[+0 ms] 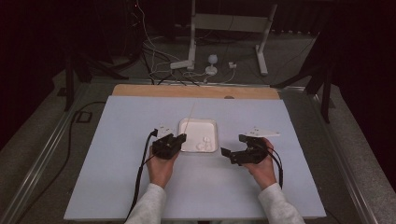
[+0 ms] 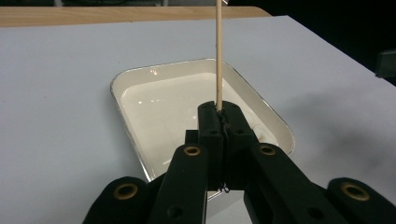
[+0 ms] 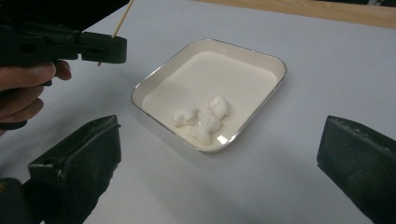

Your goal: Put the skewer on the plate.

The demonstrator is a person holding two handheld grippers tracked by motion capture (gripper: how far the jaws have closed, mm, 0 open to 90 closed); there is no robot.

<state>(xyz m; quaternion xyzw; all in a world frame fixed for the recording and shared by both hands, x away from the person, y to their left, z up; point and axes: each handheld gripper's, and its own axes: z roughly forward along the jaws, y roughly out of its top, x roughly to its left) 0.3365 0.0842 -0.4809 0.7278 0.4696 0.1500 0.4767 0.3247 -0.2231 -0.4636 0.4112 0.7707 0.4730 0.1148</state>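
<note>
A white square tray (image 1: pixel 210 125) (image 2: pixel 140 84) (image 3: pixel 271 63) sits mid-table on the pale board. A few white lumps, like marshmallows (image 1: pixel 204 143) (image 3: pixel 205 116), lie in its near right corner. My left gripper (image 1: pixel 181 137) (image 2: pixel 219 114) is shut on a thin wooden skewer (image 1: pixel 190 114) (image 2: pixel 218 51) that points up and away over the tray's left side. That gripper and the skewer (image 3: pixel 122 15) also appear at the upper left of the right gripper view. My right gripper (image 1: pixel 233 147) (image 3: pixel 217 158) is open wide just right of the tray, nothing between its jaws.
The pale board (image 1: pixel 121 154) lies on a wooden table whose far edge (image 1: pixel 196 91) shows behind. Cables, a white stand (image 1: pixel 191 37) and a small lamp (image 1: pixel 212 63) sit on the floor beyond. Each gripper trails a black cable (image 1: pixel 140 172).
</note>
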